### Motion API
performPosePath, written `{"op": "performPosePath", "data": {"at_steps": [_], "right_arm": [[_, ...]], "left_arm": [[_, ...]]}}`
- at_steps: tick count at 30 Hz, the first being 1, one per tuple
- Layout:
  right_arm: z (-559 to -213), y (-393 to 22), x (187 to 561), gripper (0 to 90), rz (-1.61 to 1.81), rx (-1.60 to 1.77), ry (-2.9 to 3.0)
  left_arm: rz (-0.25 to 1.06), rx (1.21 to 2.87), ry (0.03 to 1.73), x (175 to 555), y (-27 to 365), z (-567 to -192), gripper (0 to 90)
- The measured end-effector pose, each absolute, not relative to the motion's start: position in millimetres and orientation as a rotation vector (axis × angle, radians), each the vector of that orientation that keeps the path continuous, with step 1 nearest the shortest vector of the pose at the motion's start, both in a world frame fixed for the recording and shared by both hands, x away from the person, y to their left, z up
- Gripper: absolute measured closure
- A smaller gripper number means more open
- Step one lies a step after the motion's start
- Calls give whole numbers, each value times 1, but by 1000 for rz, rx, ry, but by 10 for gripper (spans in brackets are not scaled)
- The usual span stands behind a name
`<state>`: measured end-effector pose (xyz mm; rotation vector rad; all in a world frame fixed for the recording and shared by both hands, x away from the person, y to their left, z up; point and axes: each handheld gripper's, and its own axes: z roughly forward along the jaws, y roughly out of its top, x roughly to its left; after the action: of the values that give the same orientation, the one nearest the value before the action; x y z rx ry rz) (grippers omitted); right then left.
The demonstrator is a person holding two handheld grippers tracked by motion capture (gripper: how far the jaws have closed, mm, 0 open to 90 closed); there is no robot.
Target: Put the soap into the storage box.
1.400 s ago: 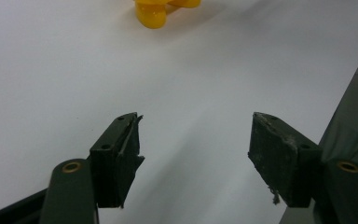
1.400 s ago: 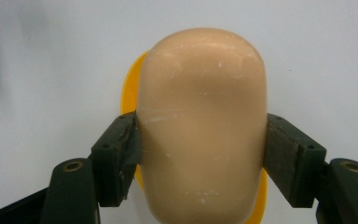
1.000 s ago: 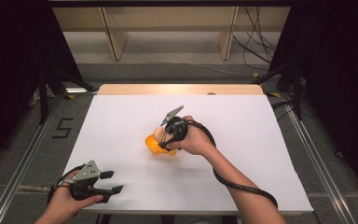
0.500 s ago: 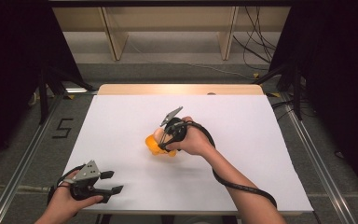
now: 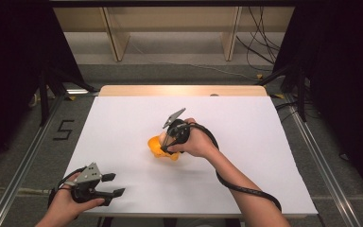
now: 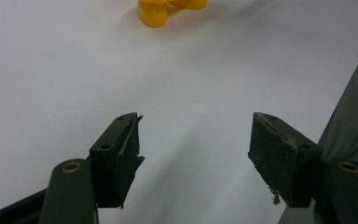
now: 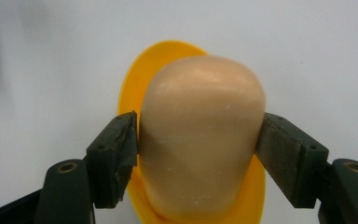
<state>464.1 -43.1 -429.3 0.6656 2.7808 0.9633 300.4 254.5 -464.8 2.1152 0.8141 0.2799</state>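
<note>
Right gripper [image 7: 198, 140] is straddling a beige rounded piece [image 7: 200, 140] seated on a yellow holder [image 7: 135, 84] near the white tabletop's [image 5: 123, 123] middle; its jaws have just been opening, pads at the piece's flanks, contact uncertain. Releasing well is judged to call for a straight, level withdrawal, avoiding any tipping. Left gripper [image 6: 193, 149] is idling spread and empty near the front edge. Dark curtains and wooden shelving are framing the room.
</note>
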Motion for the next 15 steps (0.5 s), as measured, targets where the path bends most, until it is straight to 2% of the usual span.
{"op": "performPosePath", "data": {"at_steps": [15], "right_arm": [[-417,-53,457,297,1009,664,2754]], "left_arm": [[265,2094,838,300,253,-466,329]]}}
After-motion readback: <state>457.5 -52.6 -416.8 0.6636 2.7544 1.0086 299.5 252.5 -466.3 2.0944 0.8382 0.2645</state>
